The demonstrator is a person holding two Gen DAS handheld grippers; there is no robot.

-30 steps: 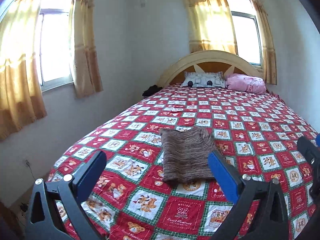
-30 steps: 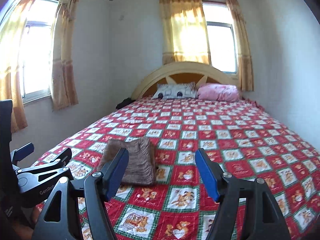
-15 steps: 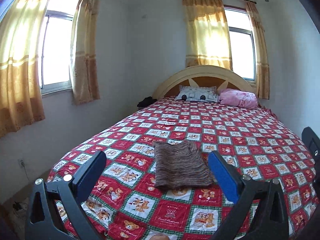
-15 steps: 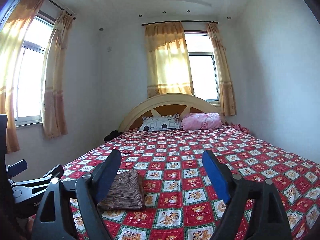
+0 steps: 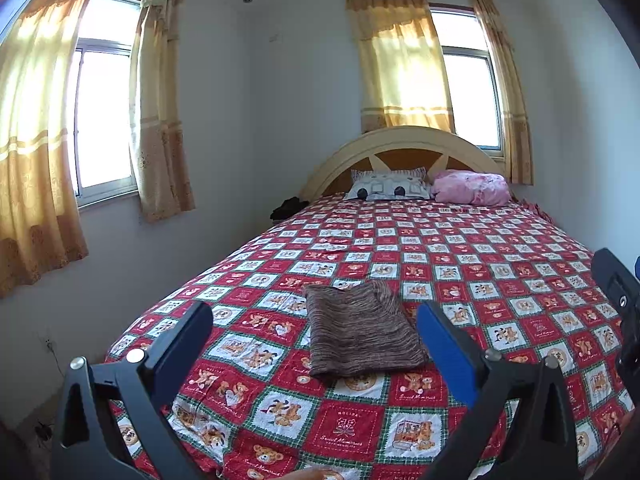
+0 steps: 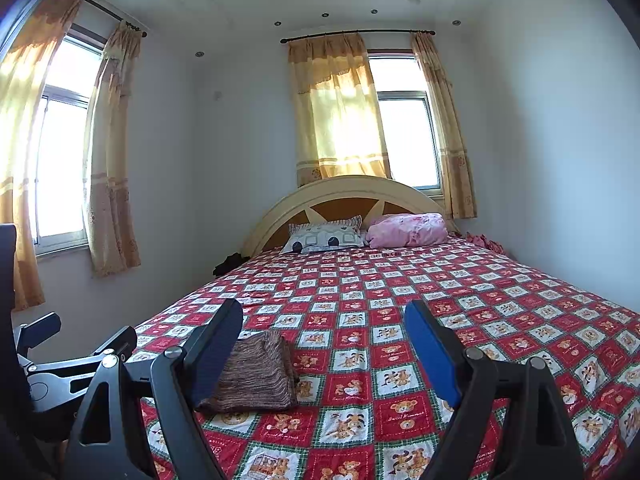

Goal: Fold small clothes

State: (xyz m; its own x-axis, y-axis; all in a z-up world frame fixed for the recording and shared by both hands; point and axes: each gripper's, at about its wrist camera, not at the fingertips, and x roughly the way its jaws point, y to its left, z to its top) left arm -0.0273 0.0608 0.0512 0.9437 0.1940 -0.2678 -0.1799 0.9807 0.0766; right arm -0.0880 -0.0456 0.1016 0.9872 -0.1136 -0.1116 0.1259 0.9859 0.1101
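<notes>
A brown striped knitted garment [image 5: 360,330] lies folded into a flat rectangle on the red patterned bedspread [image 5: 500,280], near the foot of the bed. It also shows in the right wrist view [image 6: 256,376], partly behind the left finger. My left gripper [image 5: 314,334] is open and empty, held back from the garment and above the bed's foot. My right gripper [image 6: 324,336] is open and empty, to the right of the garment. The left gripper's body [image 6: 72,364] shows at the left edge of the right wrist view.
Two pillows, a grey one [image 5: 388,190] and a pink one [image 5: 470,188], lie at the curved headboard [image 5: 400,144]. A dark item [image 5: 288,208] sits at the bed's far left corner. A wall with curtained windows runs close along the bed's left side.
Both grippers have drawn back and tilted upward, so the garment looks smaller and lower and more of the walls and ceiling show. The garment has not moved. Both stay open.
</notes>
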